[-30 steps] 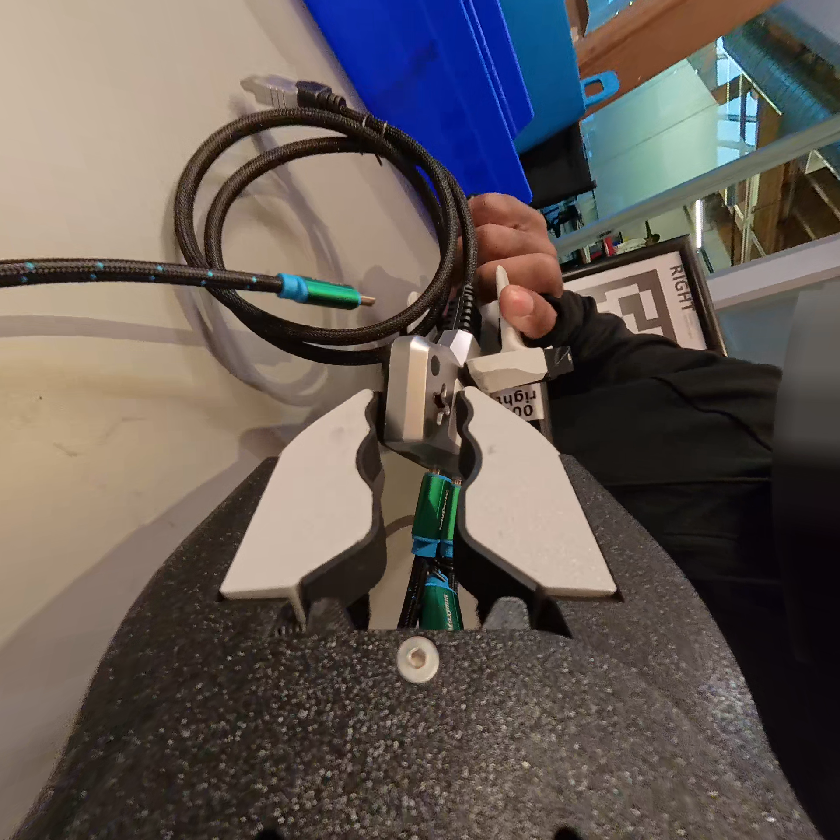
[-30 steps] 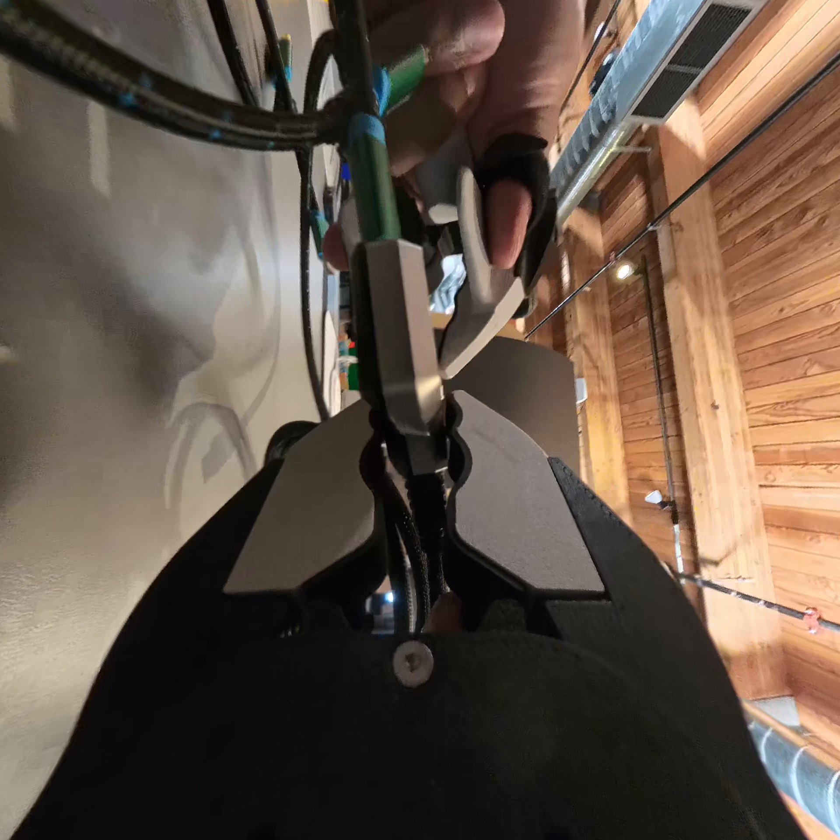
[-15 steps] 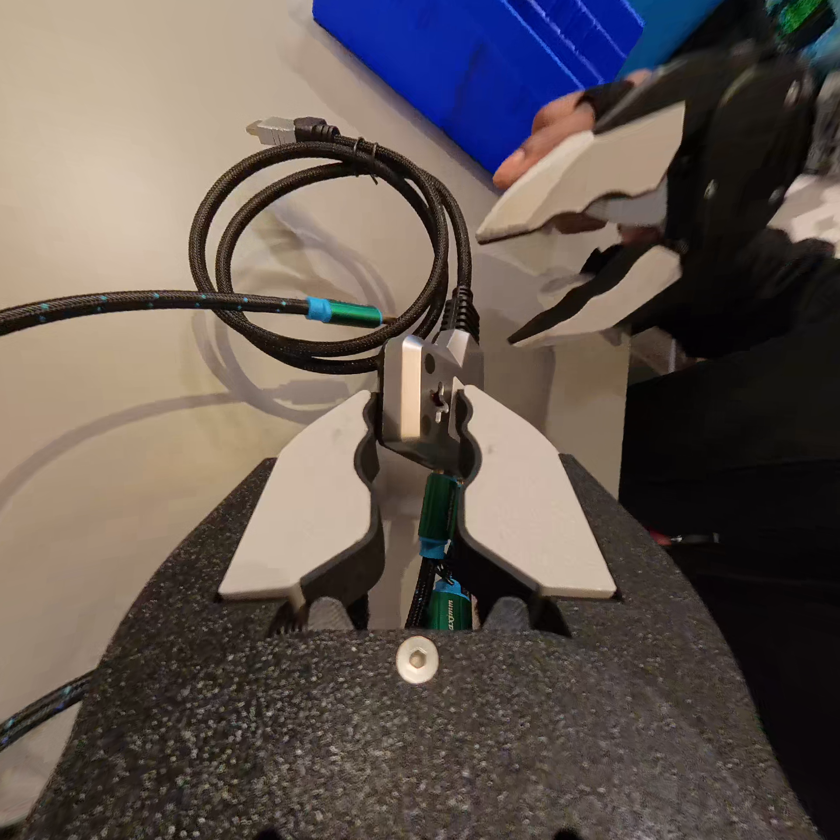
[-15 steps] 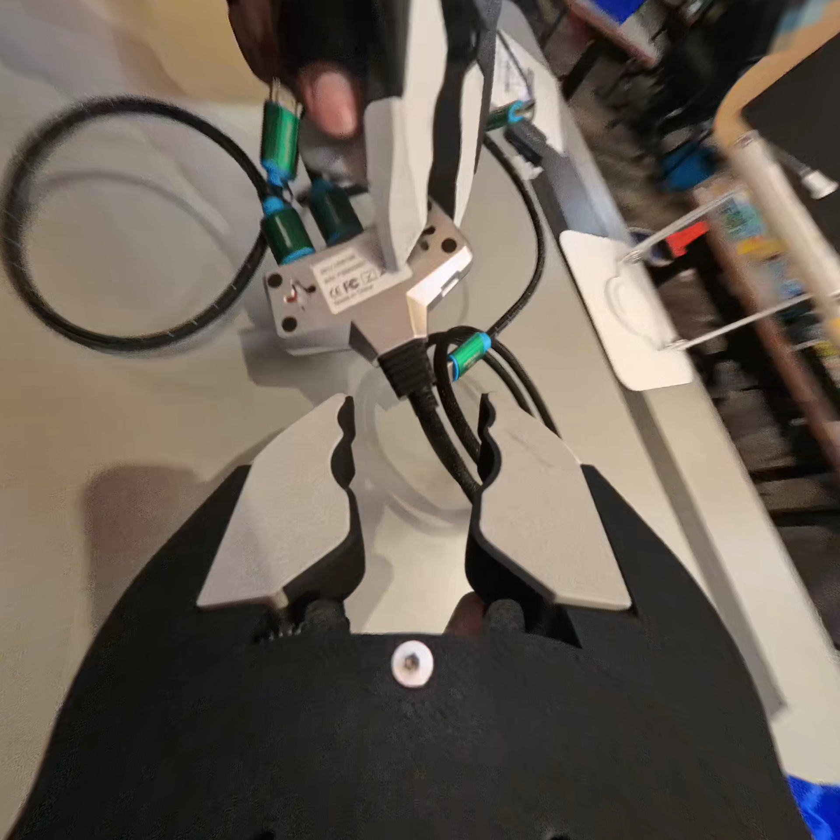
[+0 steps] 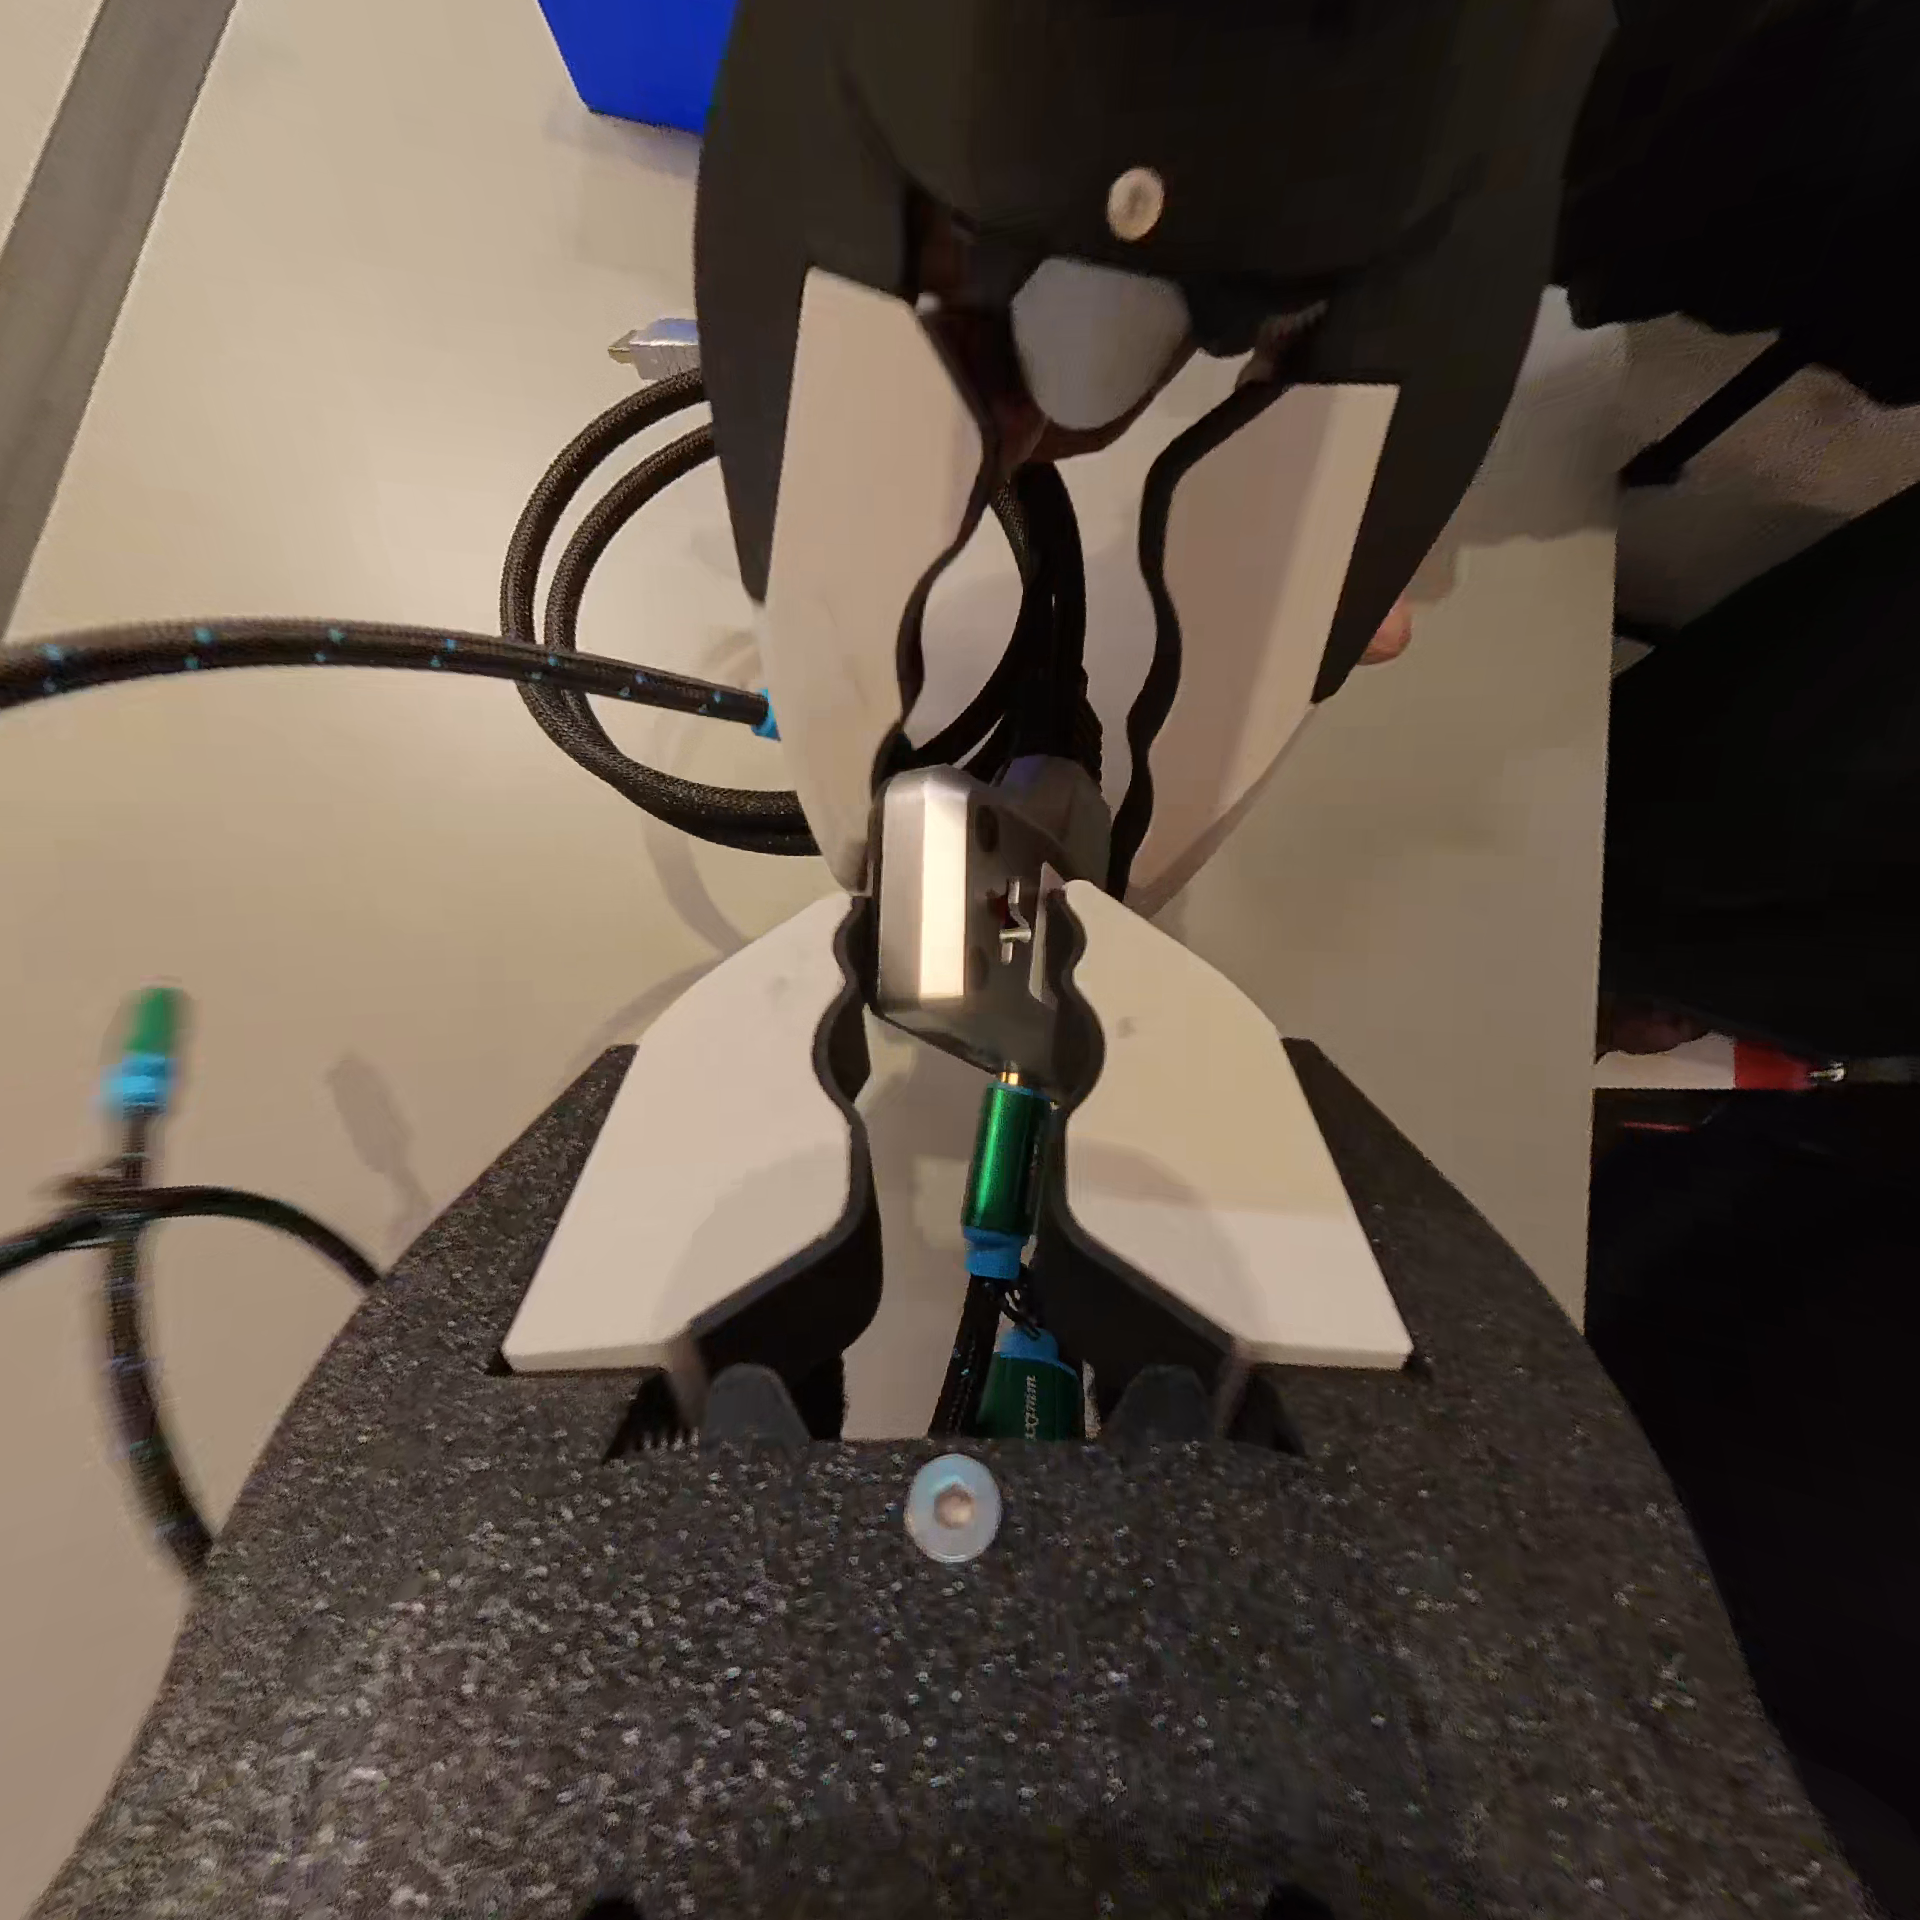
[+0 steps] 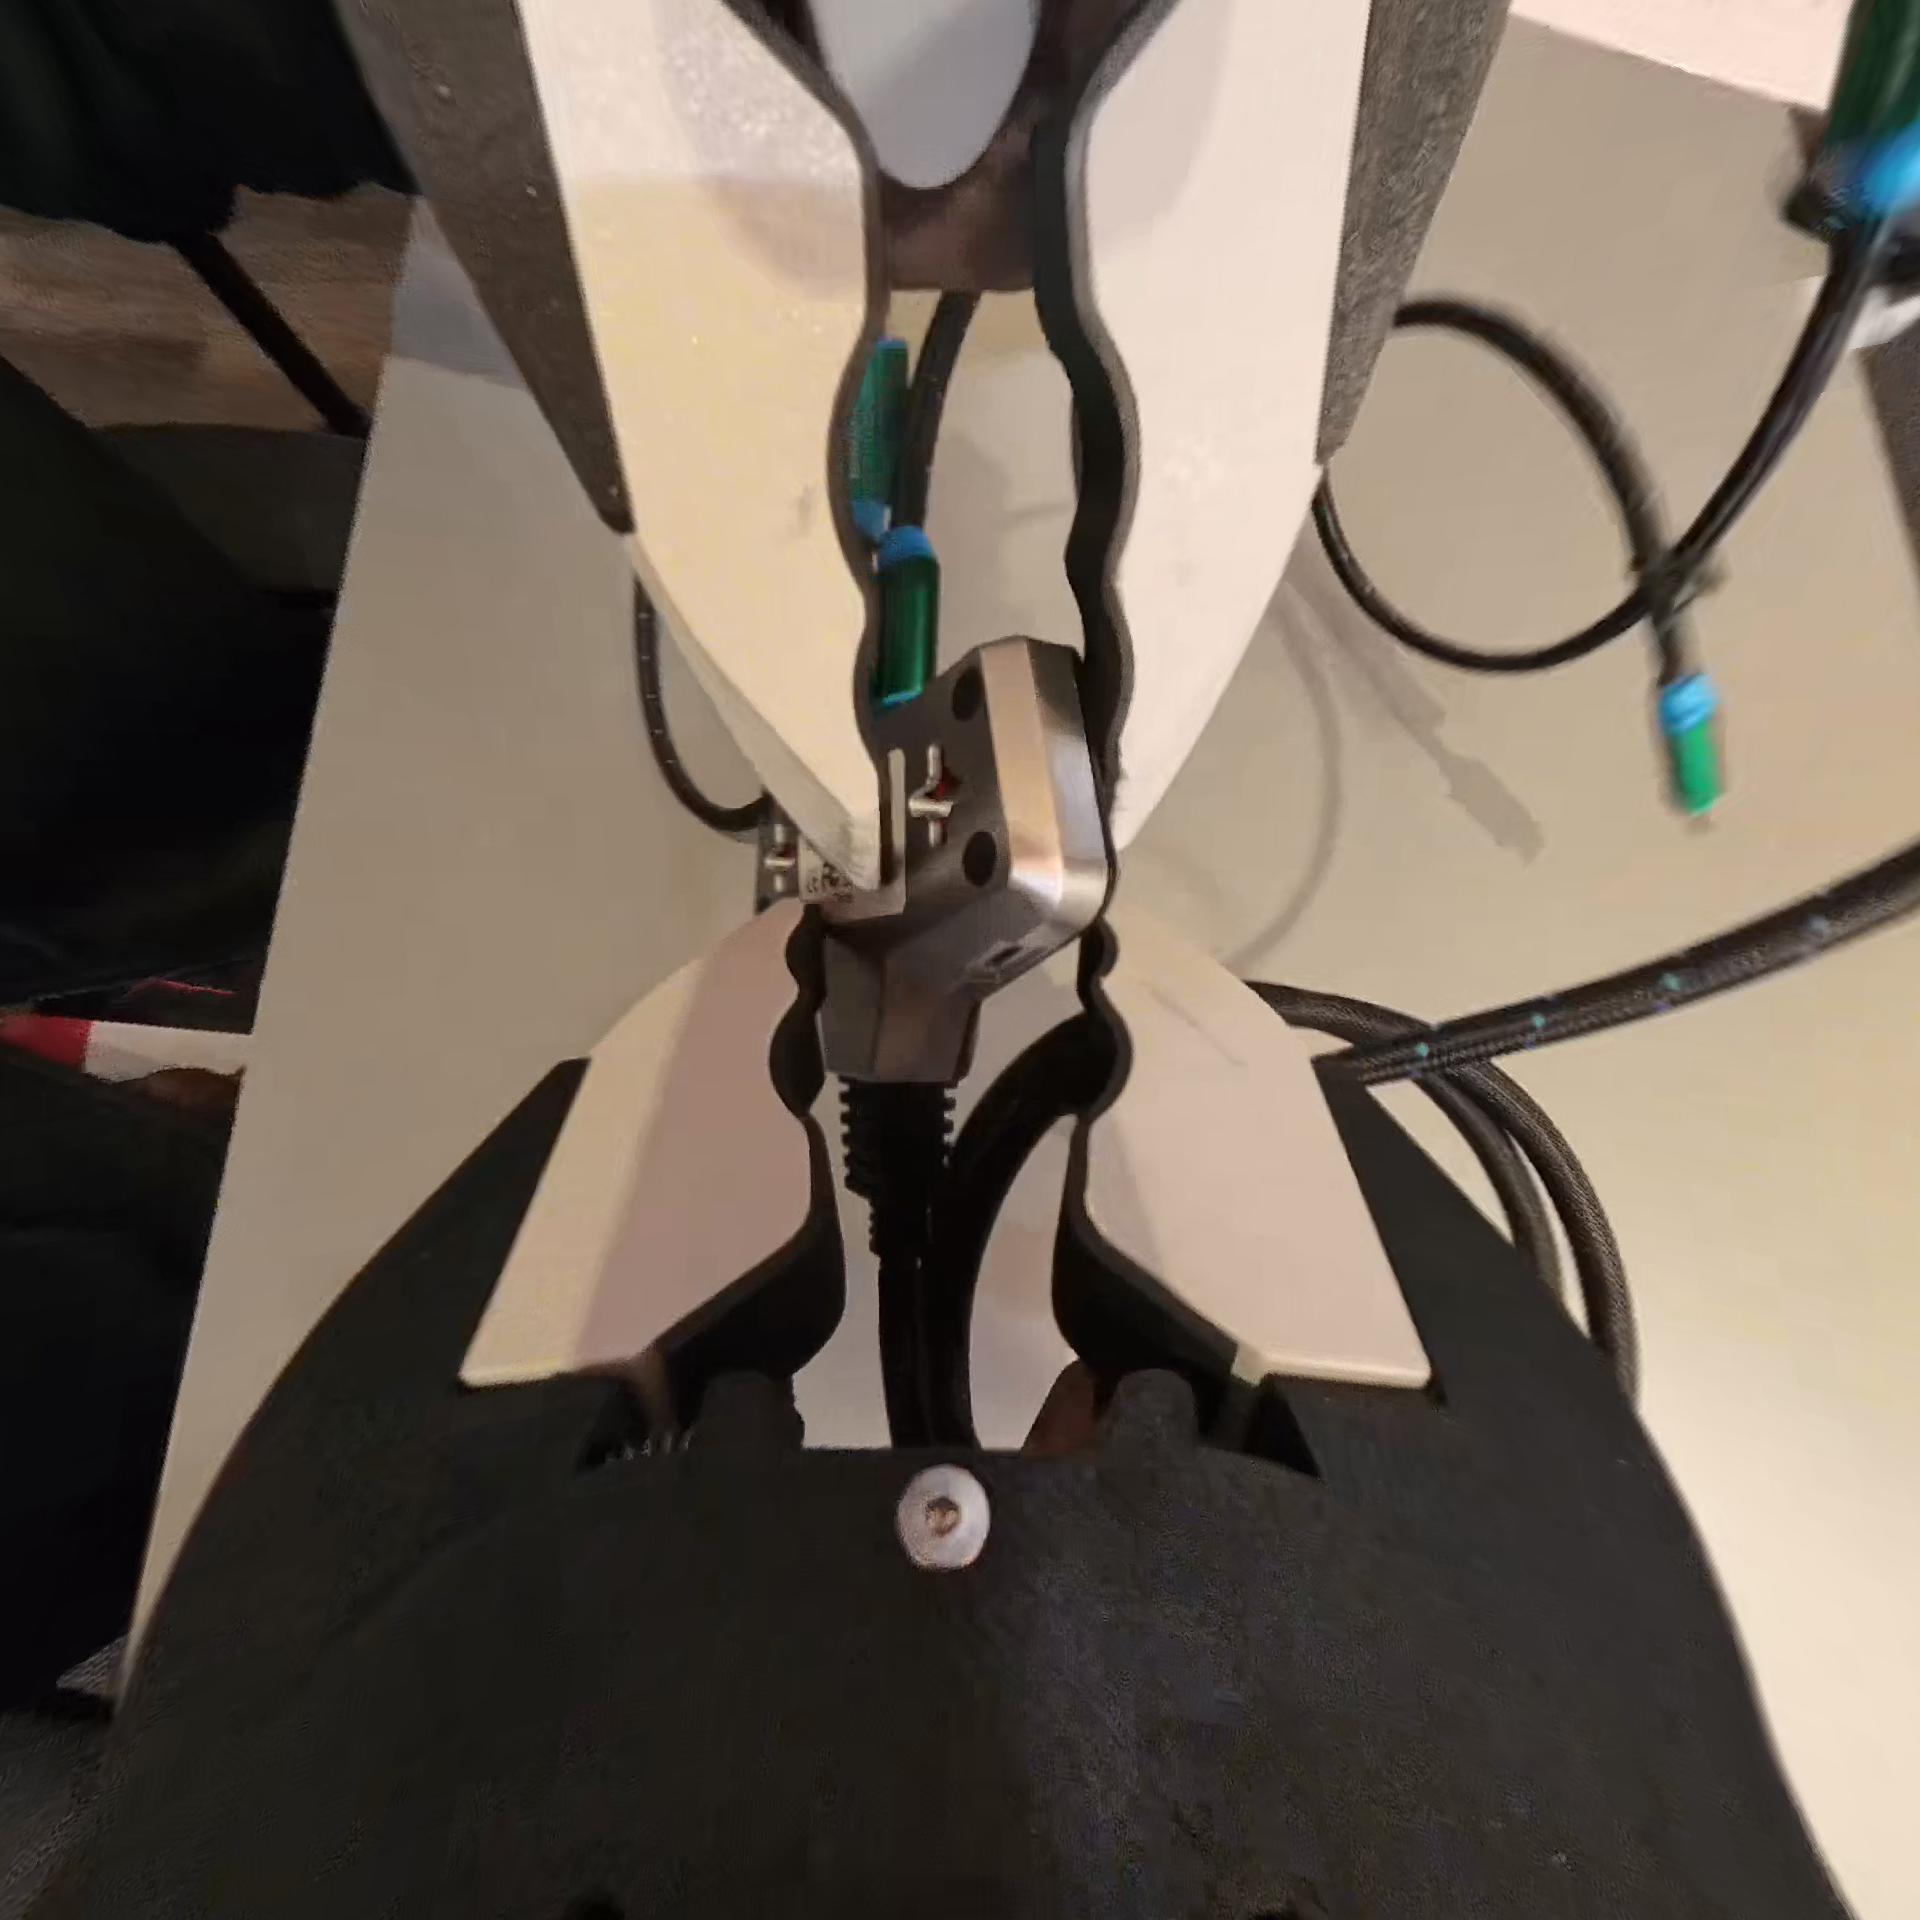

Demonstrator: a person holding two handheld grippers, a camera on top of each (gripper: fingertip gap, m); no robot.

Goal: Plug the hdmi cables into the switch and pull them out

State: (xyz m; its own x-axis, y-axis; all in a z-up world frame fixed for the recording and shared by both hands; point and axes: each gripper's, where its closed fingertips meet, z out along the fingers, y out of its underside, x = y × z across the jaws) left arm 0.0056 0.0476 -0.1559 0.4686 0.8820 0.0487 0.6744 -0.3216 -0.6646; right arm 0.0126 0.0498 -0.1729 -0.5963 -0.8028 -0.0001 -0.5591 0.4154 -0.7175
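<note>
The silver HDMI switch (image 5: 925, 904) is held above the white table. My left gripper (image 5: 961, 904) is shut on its port end. One green HDMI plug (image 5: 1003, 1174) sits in the switch, between my left fingers. My right gripper (image 6: 951, 940) faces the left one, open, with its fingers either side of the switch's (image 6: 1029, 769) tapered end and its black ribbed cable (image 6: 894, 1132). It also shows from above in the left wrist view (image 5: 1003, 883). A loose green plug (image 6: 1694, 748) hangs blurred to the side, and also shows in the left wrist view (image 5: 151, 1029).
A coiled black cable (image 5: 582, 582) with a silver plug (image 5: 655, 348) lies on the table (image 5: 312, 883). A blue-flecked braided cable (image 5: 416, 644) runs in from the left. A blue bin (image 5: 644, 62) stands at the back. The table edge (image 5: 1600, 831) is close on the right. Less than 4 cm separates the two grippers' tips.
My right gripper let go of the switch, swung away, and has come back open around the switch's cable end. My left gripper has kept its hold. A loose green plug has swung into view.
</note>
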